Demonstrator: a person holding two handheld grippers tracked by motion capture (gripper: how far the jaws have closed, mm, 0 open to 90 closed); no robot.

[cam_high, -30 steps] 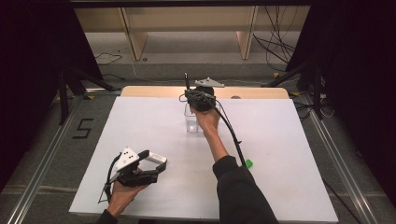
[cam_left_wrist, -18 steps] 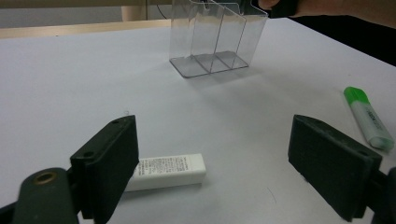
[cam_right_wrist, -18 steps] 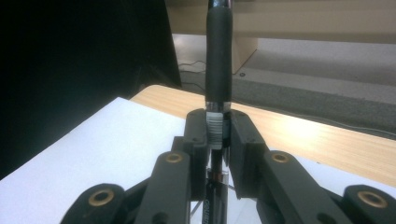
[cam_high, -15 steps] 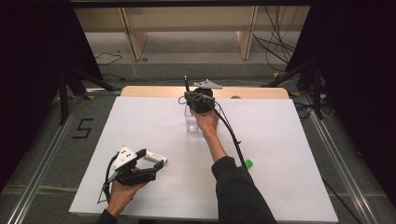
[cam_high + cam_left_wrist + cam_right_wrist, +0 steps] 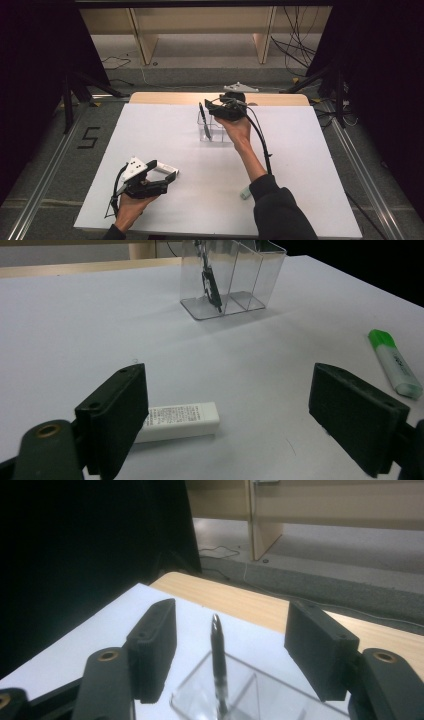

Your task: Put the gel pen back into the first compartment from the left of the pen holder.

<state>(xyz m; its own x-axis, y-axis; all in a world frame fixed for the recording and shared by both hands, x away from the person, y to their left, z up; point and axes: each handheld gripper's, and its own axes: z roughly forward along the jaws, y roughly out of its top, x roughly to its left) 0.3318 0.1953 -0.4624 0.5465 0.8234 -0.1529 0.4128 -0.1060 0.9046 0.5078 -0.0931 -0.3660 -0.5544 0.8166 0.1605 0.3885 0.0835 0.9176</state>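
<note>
A black pen [image 5: 202, 116] stands upright in the left compartment of a clear plastic holder [image 5: 214, 131] at the table's far middle. My right gripper [image 5: 209, 106] hovers just right of the pen's top. Its jaws have just been opening, and the pen [image 5: 218, 660] rises between them untouched above the holder [image 5: 240, 692]. My left gripper [image 5: 167, 177] rests near the front left, open and holding nothing. A white eraser-like block [image 5: 180, 421] lies by its left jaw. The left gripper [image 5: 227, 390] faces the holder [image 5: 240, 280] and pen [image 5: 210, 282].
A green highlighter [image 5: 245, 192] lies on the white table [image 5: 310, 165] beside the right forearm, also at the right of the left gripper view as the highlighter [image 5: 395, 362]. A bare wooden strip [image 5: 165, 98] runs along the far edge, with floor and cables beyond.
The right gripper's jaws have opened and let go of the pen, which stays standing in the holder. That hand has drawn back a little to the right. The left hand is still.
</note>
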